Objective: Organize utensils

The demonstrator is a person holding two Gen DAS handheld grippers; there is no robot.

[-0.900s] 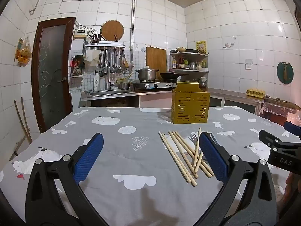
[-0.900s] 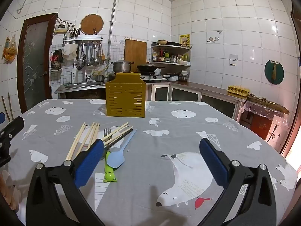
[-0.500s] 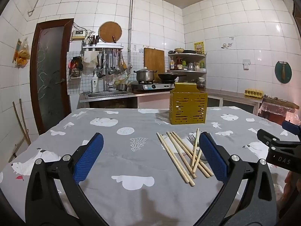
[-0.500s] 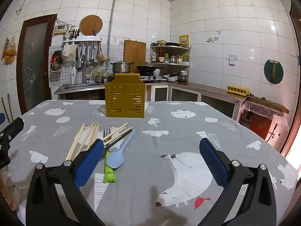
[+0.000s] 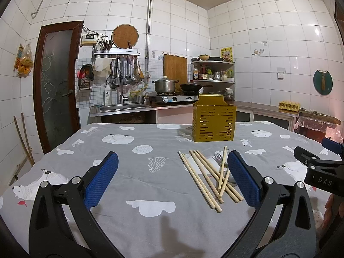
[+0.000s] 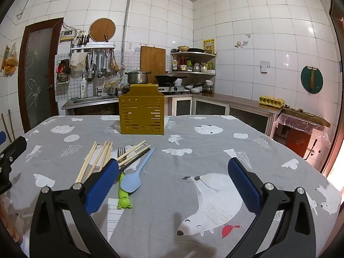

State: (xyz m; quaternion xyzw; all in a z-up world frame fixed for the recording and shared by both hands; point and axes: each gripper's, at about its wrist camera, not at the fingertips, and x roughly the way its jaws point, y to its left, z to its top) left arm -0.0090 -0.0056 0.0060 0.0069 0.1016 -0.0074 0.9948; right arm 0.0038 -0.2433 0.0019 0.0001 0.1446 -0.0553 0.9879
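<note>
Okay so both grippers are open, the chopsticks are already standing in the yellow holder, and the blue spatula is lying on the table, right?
Not quite. The chopsticks are not in the yellow holder; the right wrist view shows them lying loose on the tablecloth in front of it. Both the left gripper and right gripper are open, and the blue spatula lies there too.

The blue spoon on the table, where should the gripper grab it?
Grip the blue spoon by its thin handle from above, jaws across it. It lies flat, and the handle's far end, beside the chopsticks, has bare cloth to its right.
</note>
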